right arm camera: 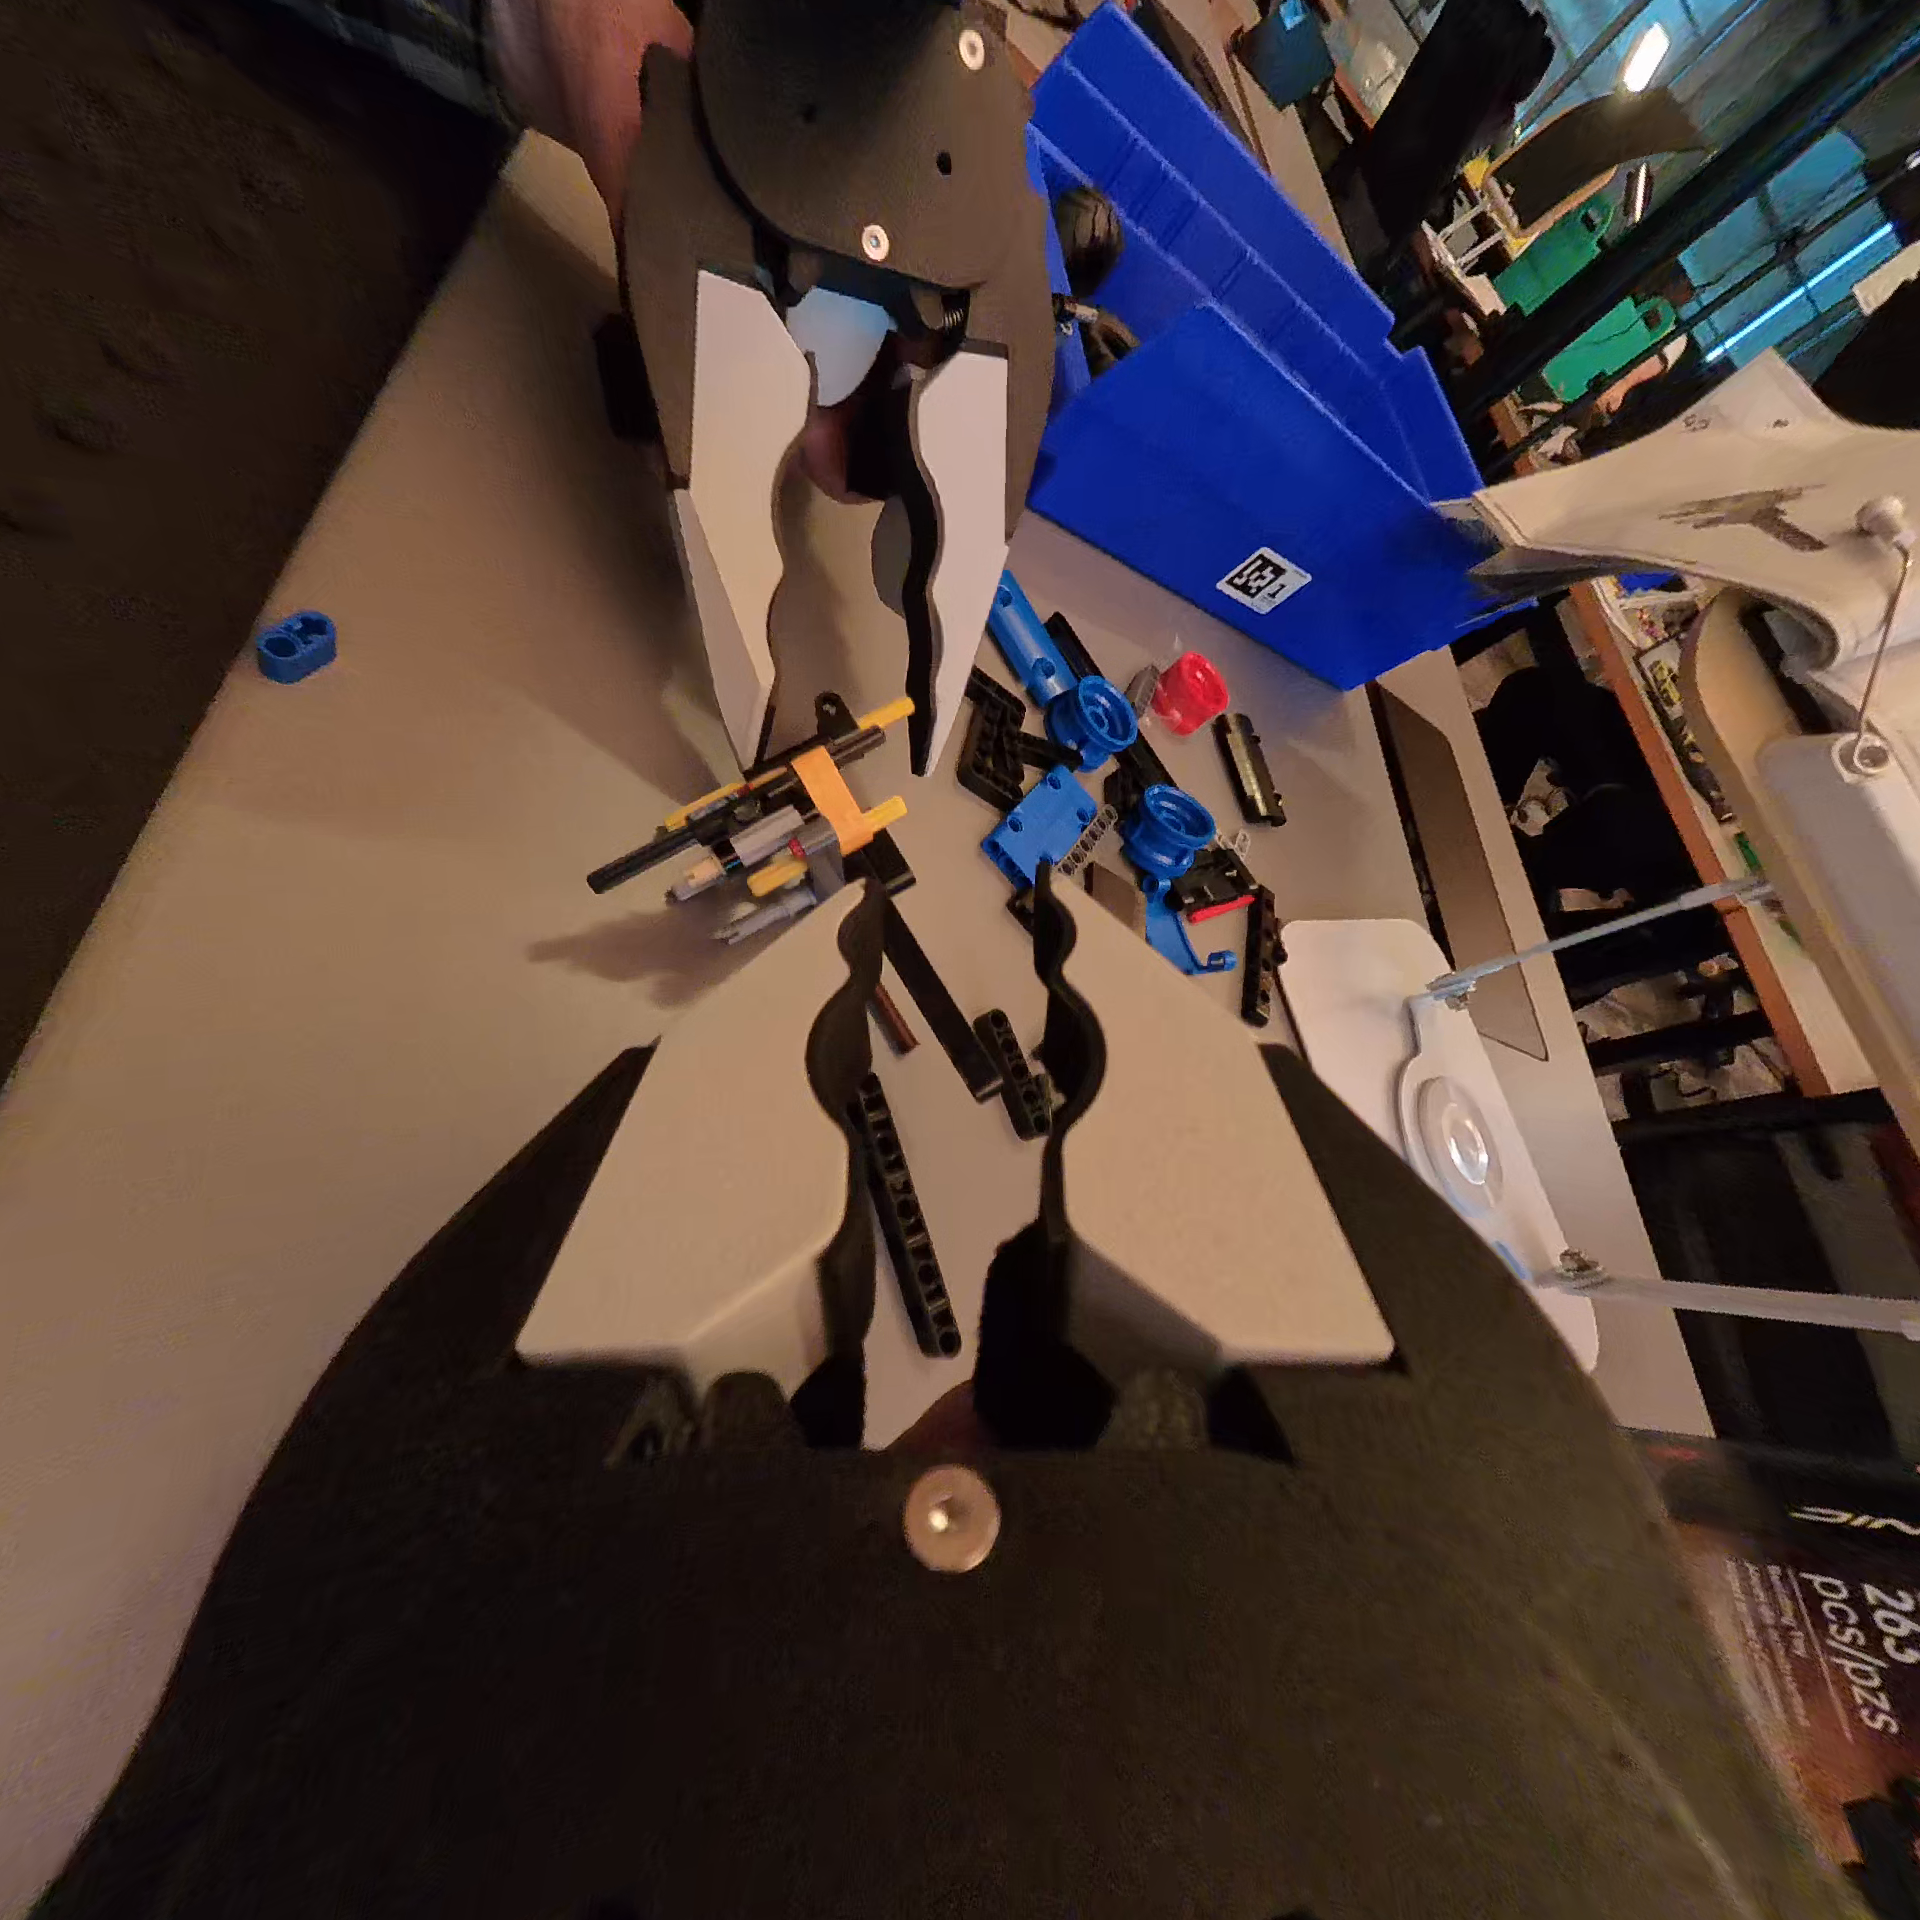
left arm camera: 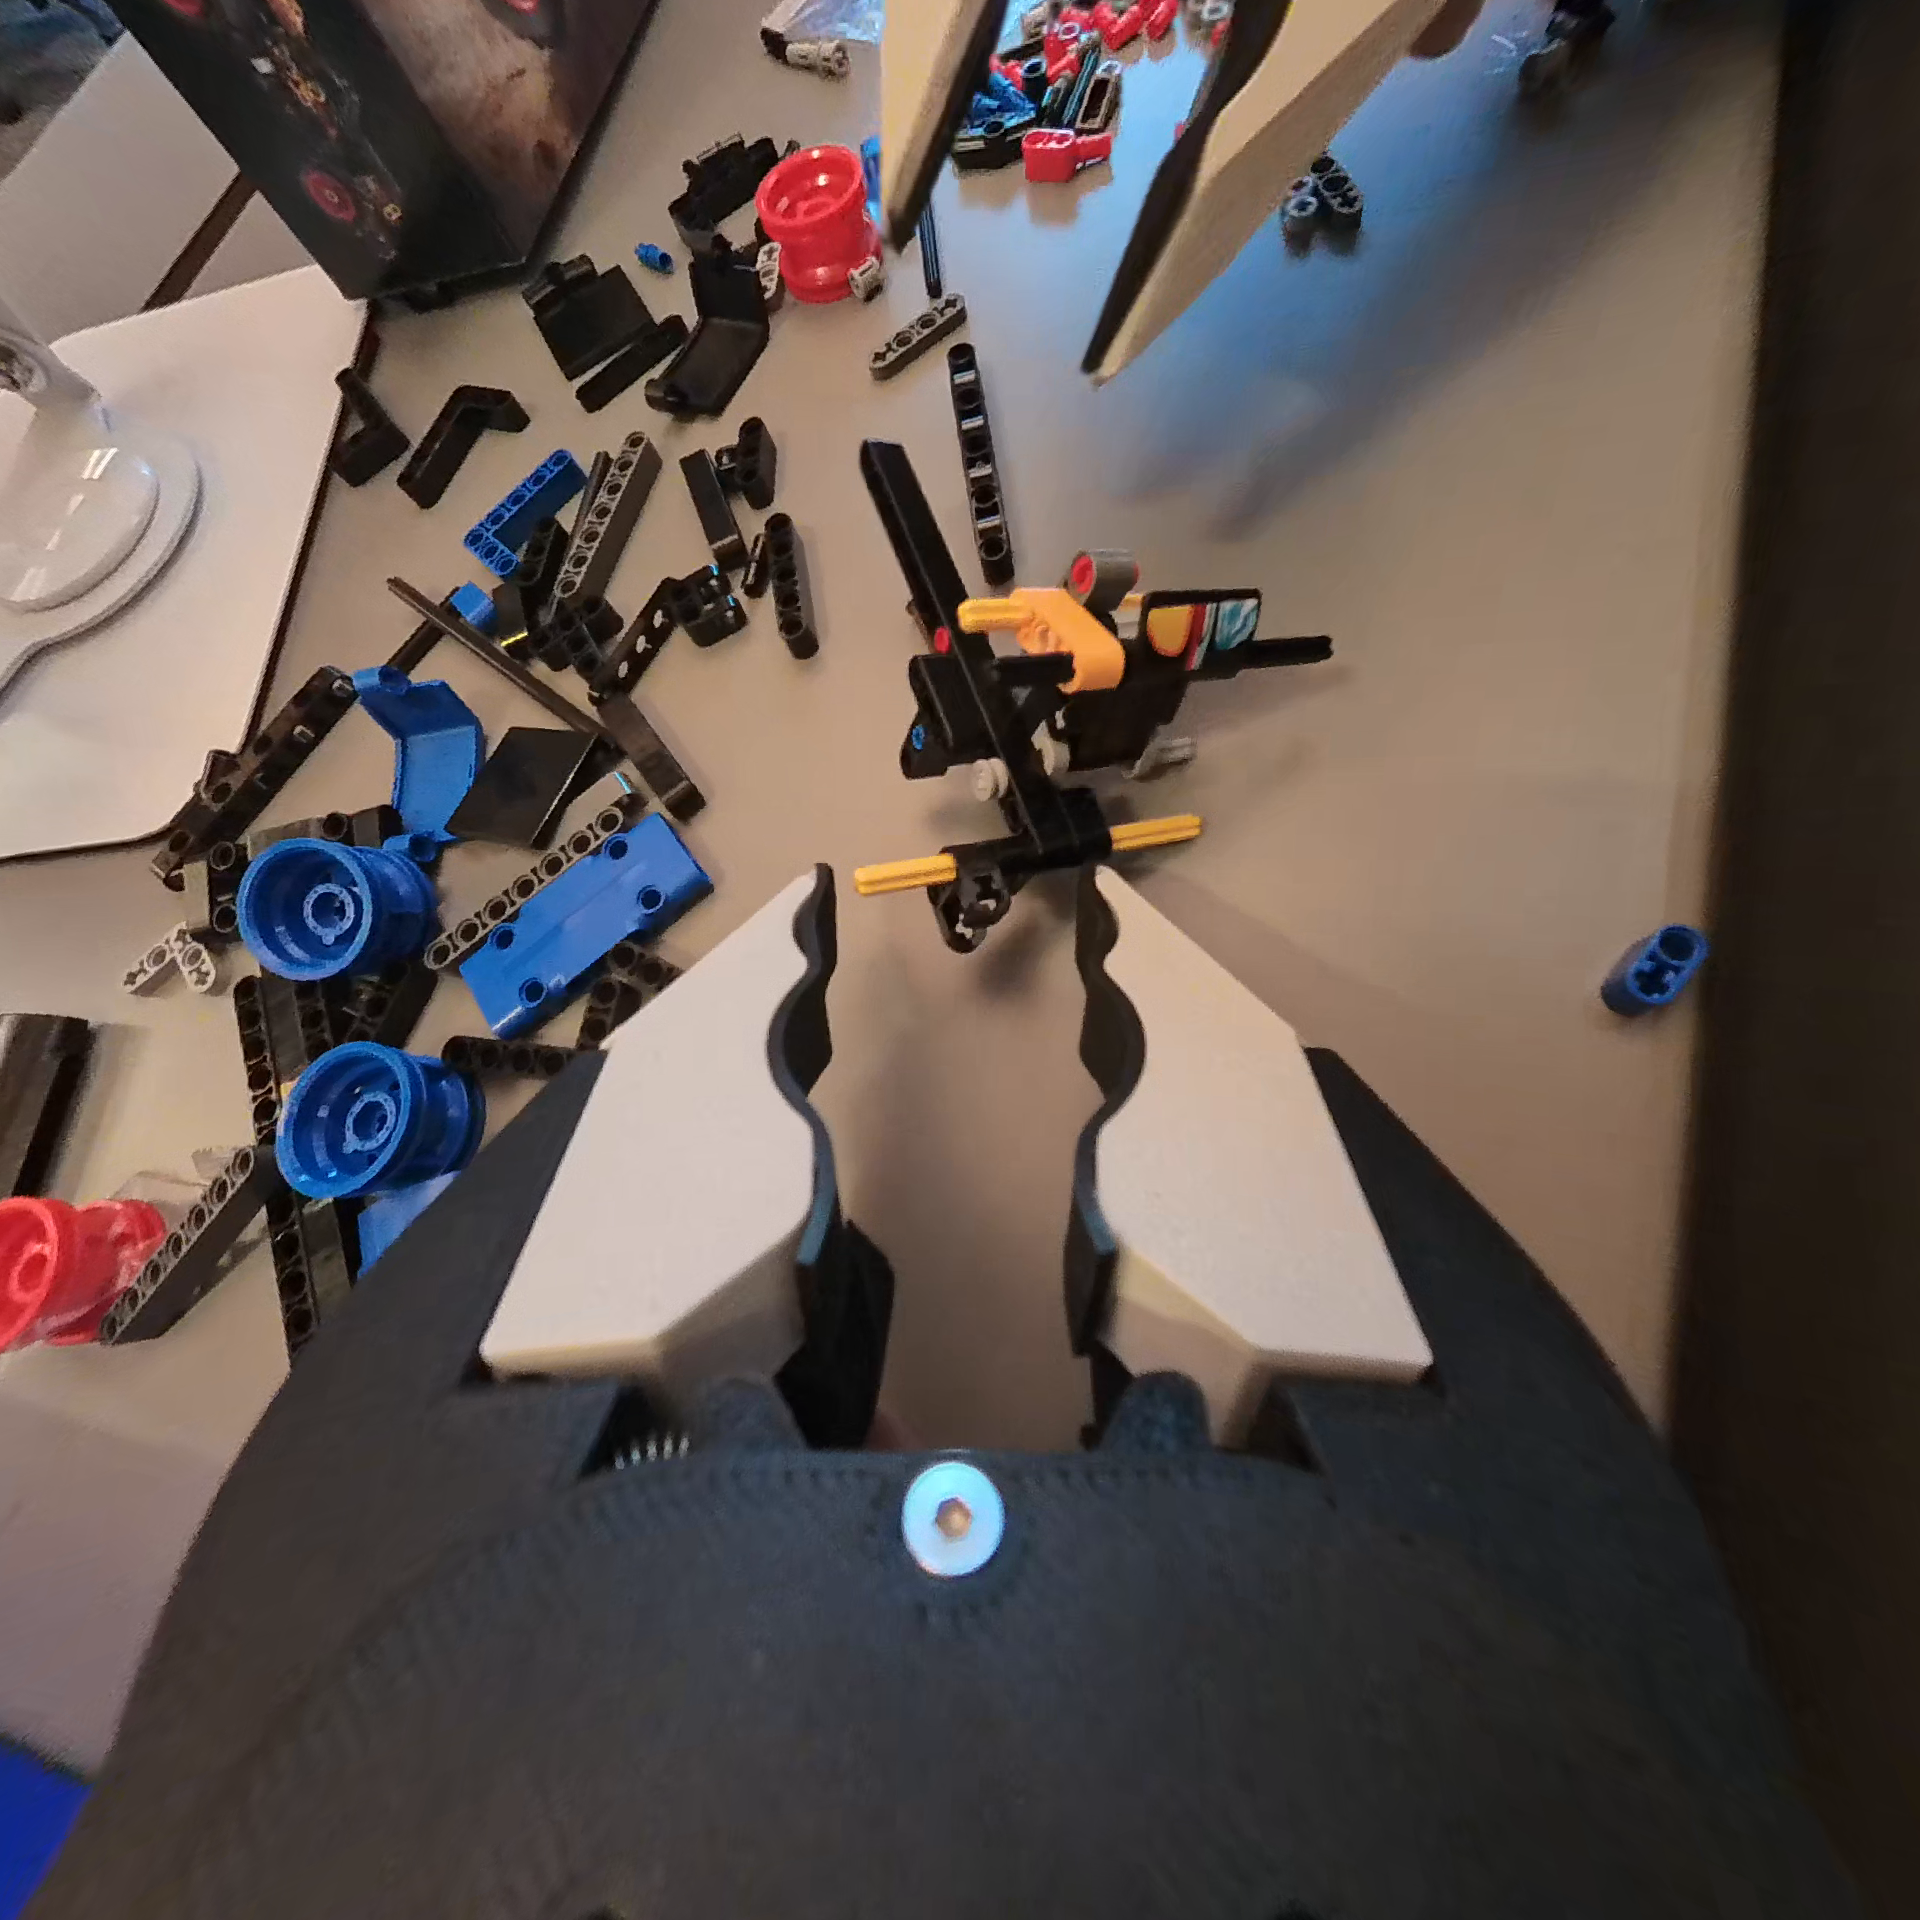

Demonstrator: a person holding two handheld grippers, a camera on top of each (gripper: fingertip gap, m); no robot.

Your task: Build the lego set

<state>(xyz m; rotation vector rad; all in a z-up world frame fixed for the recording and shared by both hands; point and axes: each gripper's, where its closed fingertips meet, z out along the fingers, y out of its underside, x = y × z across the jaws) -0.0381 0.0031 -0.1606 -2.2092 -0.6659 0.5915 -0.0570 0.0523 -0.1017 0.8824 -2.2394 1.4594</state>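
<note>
Build stood at an early stage. One small sub-assembly (left arm camera: 1049, 717) lay on the grey table (left arm camera: 1403, 831): black beams and an axle, an orange connector on top, a yellow axle (left arm camera: 1023, 854) through its near end, a stickered panel on the far side. No wheels were fitted to it, and no body panels.

Most of the set lay loose. Left of the sub-assembly, well apart from it: a spread of black beams, a blue panel (left arm camera: 587, 920), two blue wheel hubs (left arm camera: 330, 906), and red hubs at the frame's edge. Beyond it, a red hub (left arm camera: 816, 220) beside black panels, and farther off a heap of small red and blue connectors (left arm camera: 1060, 104). One blue connector (left arm camera: 1654, 968) sat alone to the right of the sub-assembly, near the table edge. The set's box (left arm camera: 343, 125) stood beyond the pile.

Left gripper (left arm camera: 956, 883): tongs released, nothing between them, tips just short of the yellow axle; whether they touched it could not be told. Right gripper (right arm camera: 954, 888): tongs likewise released and empty, hovering over loose black beams, with the sub-assembly (right arm camera: 774, 821) just beyond its tips.

Judgement: nearly all of the assembly was left to do; the next part was not yet picked.
</note>
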